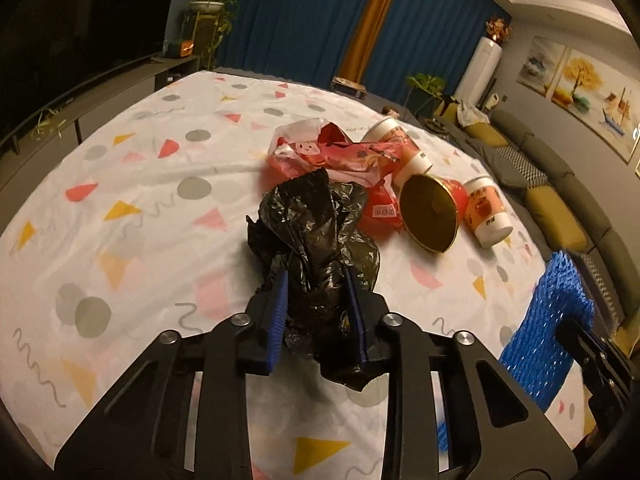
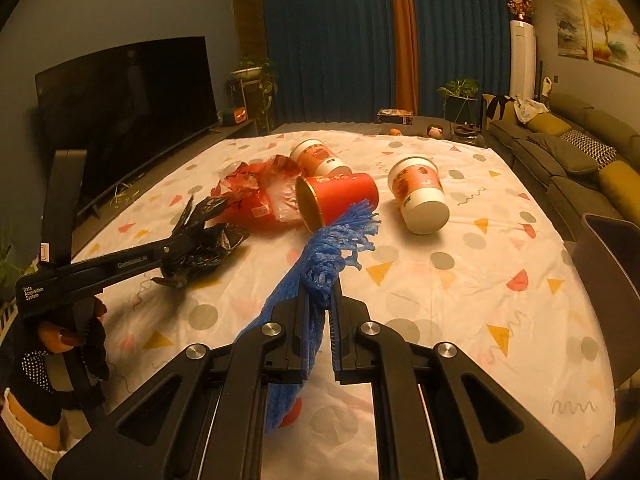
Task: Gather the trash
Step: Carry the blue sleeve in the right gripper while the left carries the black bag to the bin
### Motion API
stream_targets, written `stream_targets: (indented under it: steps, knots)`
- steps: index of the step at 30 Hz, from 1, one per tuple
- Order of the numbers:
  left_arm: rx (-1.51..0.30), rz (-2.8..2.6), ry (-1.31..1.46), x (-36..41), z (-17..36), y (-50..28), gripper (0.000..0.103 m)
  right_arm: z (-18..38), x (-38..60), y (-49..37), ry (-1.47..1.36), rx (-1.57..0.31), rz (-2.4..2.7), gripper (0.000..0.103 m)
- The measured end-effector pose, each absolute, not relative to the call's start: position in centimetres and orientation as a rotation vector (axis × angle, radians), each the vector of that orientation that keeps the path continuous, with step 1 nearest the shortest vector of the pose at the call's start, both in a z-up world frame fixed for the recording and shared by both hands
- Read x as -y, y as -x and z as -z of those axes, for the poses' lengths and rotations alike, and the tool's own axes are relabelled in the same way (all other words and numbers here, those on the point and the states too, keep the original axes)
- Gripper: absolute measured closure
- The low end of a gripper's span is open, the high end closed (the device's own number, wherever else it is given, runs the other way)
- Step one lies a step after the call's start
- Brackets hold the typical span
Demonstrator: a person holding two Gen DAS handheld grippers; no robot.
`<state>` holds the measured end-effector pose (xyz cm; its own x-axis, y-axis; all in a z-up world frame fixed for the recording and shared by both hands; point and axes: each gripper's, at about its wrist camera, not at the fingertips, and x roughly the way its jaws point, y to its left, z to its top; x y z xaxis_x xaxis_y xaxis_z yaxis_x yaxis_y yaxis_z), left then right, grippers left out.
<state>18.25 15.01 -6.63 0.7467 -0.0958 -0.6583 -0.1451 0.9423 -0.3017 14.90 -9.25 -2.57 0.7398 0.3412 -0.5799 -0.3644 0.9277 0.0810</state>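
Observation:
My left gripper [image 1: 316, 286] is shut on a crumpled black plastic bag [image 1: 312, 232], which lies low over the patterned tablecloth [image 1: 140, 184]. The right wrist view shows the same left gripper [image 2: 178, 250] with the black bag [image 2: 208, 236] and a hand on its handle. My right gripper [image 2: 326, 300] is shut on a blue foam net [image 2: 328, 248], lifted off the cloth; that net [image 1: 548, 320] also shows at the right of the left wrist view. Beyond lie a red wrapper [image 2: 260, 200], a tipped red cup [image 2: 340, 200] and two paper cups [image 2: 320, 158] [image 2: 420, 196].
A dark television [image 2: 128, 112] on a low stand runs along the left of the table. A sofa with cushions [image 2: 580, 152] lines the right. A dark curved object [image 2: 612, 280] stands at the table's right edge. Blue curtains [image 2: 340, 48] hang behind.

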Motion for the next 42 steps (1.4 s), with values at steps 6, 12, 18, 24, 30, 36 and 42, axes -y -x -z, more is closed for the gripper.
stream_targets:
  steps: [6, 12, 18, 24, 30, 36, 42]
  knots:
    - [-0.671, 0.001, 0.401, -15.6, 5.1, -16.3, 0.081, 1.8, 10.4, -14.5, 0.011, -0.595, -0.381, 0.094]
    - [-0.598, 0.049, 0.368, -14.0, 2.4, -14.3, 0.081, 0.5, 11.9, -13.8, -0.008, -0.548, -0.365, 0.094]
    - [-0.578, 0.110, 0.332, -11.0, 1.0, -13.8, 0.081, -0.7, 13.9, -13.4, -0.028, -0.513, -0.345, 0.094]
    - [-0.571, 0.175, 0.287, -7.0, 0.1, -14.0, 0.081, -1.7, 16.5, -13.0, -0.038, -0.487, -0.308, 0.094]
    - [-0.563, 0.246, 0.239, -2.5, -0.6, -14.6, 0.081, -2.4, 19.7, -12.7, -0.051, -0.466, -0.259, 0.094]
    - [-0.561, 0.318, 0.205, 2.0, -1.1, -15.2, 0.081, -3.1, 23.1, -12.4, -0.066, -0.448, -0.202, 0.094]
    - [-0.565, 0.400, 0.161, 6.8, -1.7, -16.5, 0.081, -4.0, 27.1, -12.3, -0.079, -0.421, -0.122, 0.094]
